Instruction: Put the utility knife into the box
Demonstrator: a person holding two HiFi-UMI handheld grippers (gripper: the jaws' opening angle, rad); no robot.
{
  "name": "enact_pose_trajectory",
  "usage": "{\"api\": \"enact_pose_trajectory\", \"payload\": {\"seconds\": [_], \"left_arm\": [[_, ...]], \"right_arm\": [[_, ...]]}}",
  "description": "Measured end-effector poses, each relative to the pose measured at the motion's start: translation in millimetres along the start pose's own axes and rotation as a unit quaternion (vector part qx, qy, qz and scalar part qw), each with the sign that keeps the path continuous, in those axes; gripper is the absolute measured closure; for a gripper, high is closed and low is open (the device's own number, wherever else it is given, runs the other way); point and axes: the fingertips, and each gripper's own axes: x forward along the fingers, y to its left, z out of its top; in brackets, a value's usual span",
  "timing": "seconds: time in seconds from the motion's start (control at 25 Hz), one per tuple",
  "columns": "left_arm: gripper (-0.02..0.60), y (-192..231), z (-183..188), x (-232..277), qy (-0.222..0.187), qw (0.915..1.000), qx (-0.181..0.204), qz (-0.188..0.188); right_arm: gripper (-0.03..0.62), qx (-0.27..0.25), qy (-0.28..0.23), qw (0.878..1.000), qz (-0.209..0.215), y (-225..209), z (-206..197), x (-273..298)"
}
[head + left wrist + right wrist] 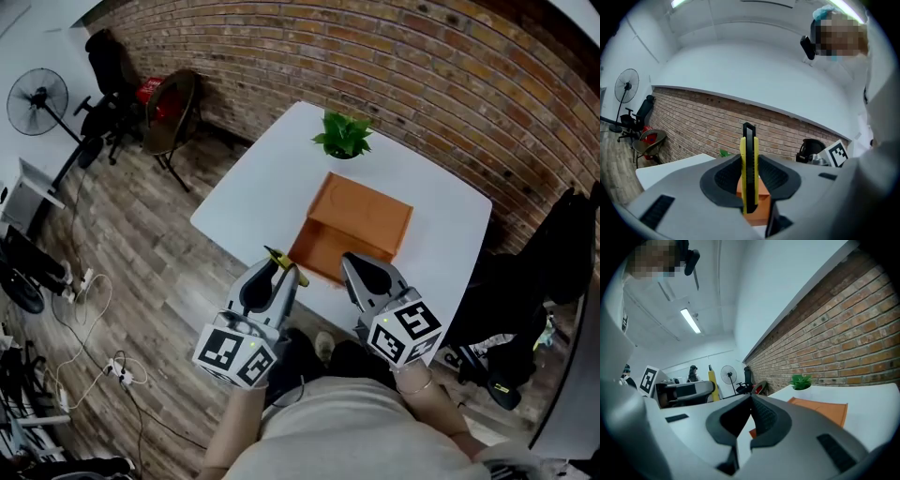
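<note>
As the left tool (278, 272) stands now: clamped on the utility knife (749, 168), which stands upright between the pads, yellow body edge-on, its tip above the jaws.
Utility knife: off the surface (248, 202), in the air at its near edge, short of the box (356, 220).
Box: orange, flat on the white surface, just ahead of both tools; whether its lid is open I cannot tell (the near part sits lower than the far part).
Right tool (361, 272): jaws together, nothing between them, beside the left tool and near the box's front.
Step in hand: carrying the knife to the box, by my reading.
Doing it well: hold the grip firm until the knife is over the opening, then lay it along the box's length; if the lid is down, the free right tool should lift it first.
Around, left: fan (37, 101), black chair (108, 70) and cables (103, 366) on the wooden floor — all well apart.
Around, far edge: small green plant (343, 136) just behind the box — an overshoot could tip it.
Around, right: dark chair (553, 253) beside the surface, out of the path.
In the way: nothing visible between knife and box.
</note>
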Motion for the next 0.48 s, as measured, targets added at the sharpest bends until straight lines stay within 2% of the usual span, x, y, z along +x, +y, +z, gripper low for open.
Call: {"api": "enact_pose_trajectory", "payload": {"seconds": [0.28, 0.48], "left_arm": [[0.471, 3, -2, 42, 0.032, 0.9978, 0.012, -0.056], [0.471, 8, 2, 77, 0.061, 0.9923, 0.028, -0.104]], "right_arm": [[0.595, 0.024, -0.006, 0.998, -0.063, -36, -2, -8], [0.595, 0.044, -0.026, 0.992, -0.119, -61, 5, -9]]}}
